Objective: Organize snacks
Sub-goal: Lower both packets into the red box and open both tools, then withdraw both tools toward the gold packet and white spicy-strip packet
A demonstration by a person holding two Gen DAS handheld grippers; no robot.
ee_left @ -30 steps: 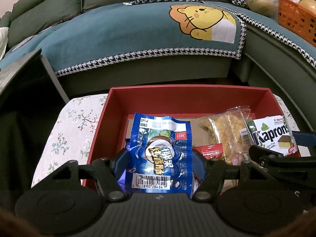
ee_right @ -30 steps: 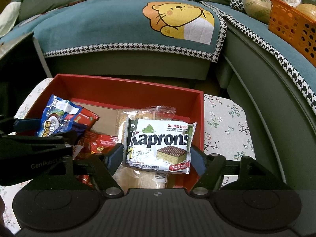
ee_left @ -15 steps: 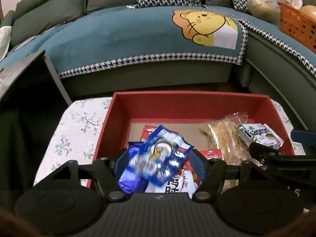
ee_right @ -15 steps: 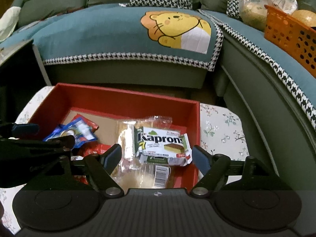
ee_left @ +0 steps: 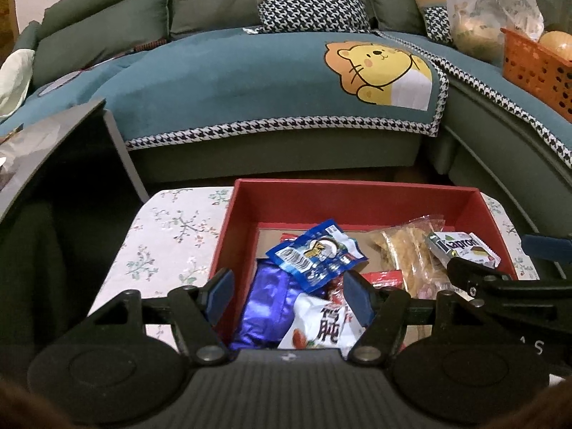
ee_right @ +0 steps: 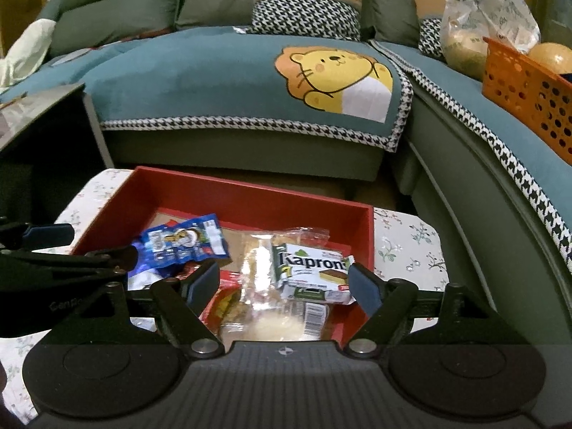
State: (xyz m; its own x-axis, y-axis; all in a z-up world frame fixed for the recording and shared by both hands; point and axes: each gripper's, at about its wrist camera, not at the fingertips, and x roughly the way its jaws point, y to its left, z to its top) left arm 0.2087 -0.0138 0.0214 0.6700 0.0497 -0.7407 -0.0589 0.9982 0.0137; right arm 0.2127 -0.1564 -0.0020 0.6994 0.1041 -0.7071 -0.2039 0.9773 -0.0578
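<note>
Task looks near done, judging by what's visible: every snack in view sits inside the red box (ee_left: 357,202); none on the floral surface (ee_left: 168,236).

Box stands on the surface, in front of the sofa (ee_left: 232,82). Contents, big to small:
- clear bag of yellow snacks (ee_right: 257,286), right half
- purple pack (ee_left: 266,307), near left
- white pack with red print (ee_left: 321,325), beside purple
- blue packet (ee_left: 316,254), lying on top of the pile
- wafer pack (ee_right: 309,273), on top of the clear bag

Left gripper (ee_left: 291,298) and right gripper (ee_right: 284,284): fingers wide, holding nothing, both above the box.

Left to do: maybe tidy the pile; can't tell if more snacks sit out of frame.
</note>
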